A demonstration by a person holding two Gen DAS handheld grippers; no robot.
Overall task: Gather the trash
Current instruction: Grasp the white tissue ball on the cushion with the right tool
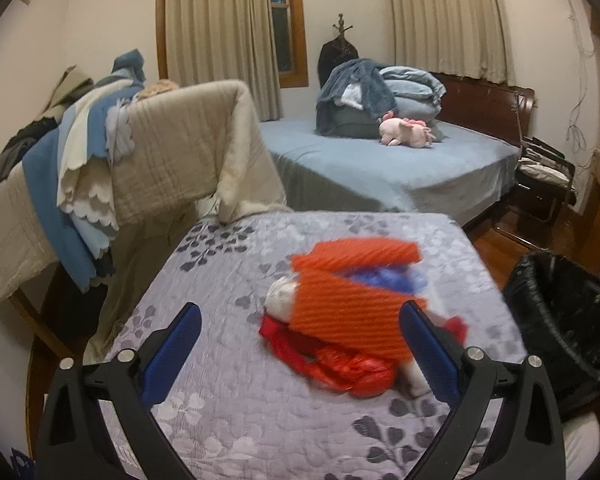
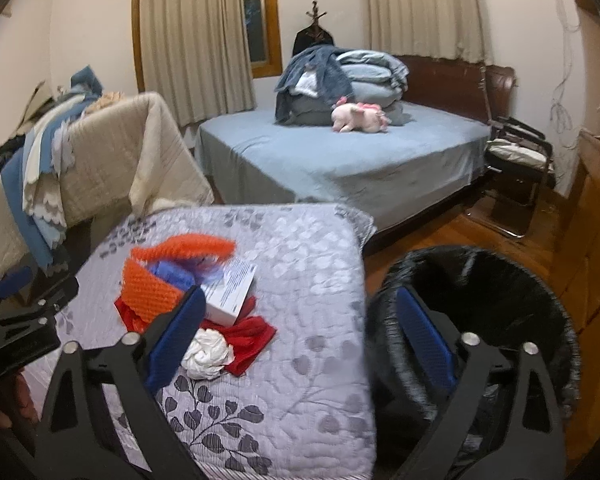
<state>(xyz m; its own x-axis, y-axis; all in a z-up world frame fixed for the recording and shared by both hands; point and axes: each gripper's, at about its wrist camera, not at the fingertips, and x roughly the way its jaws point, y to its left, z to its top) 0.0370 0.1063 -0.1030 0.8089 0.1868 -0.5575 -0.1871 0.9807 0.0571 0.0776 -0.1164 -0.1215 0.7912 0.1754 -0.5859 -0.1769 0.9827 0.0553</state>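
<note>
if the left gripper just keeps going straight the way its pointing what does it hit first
Most likely the orange foam netting on top of the trash pile, which sits ahead between the open fingers of the left gripper. The red plastic bag lies lower and nearer, so a slightly downward path might meet that first; depth is unclear.

Trash pile (image 1: 352,320) on quilted table (image 1: 228,408), ahead of left gripper (image 1: 300,344); bin (image 2: 480,304) ahead-right of right gripper (image 2: 300,336); bed (image 2: 340,160) behind.

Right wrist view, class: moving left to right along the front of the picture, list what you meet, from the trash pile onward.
Orange foam netting → white box → bare patterned quilt → black-lined trash bin.
</note>
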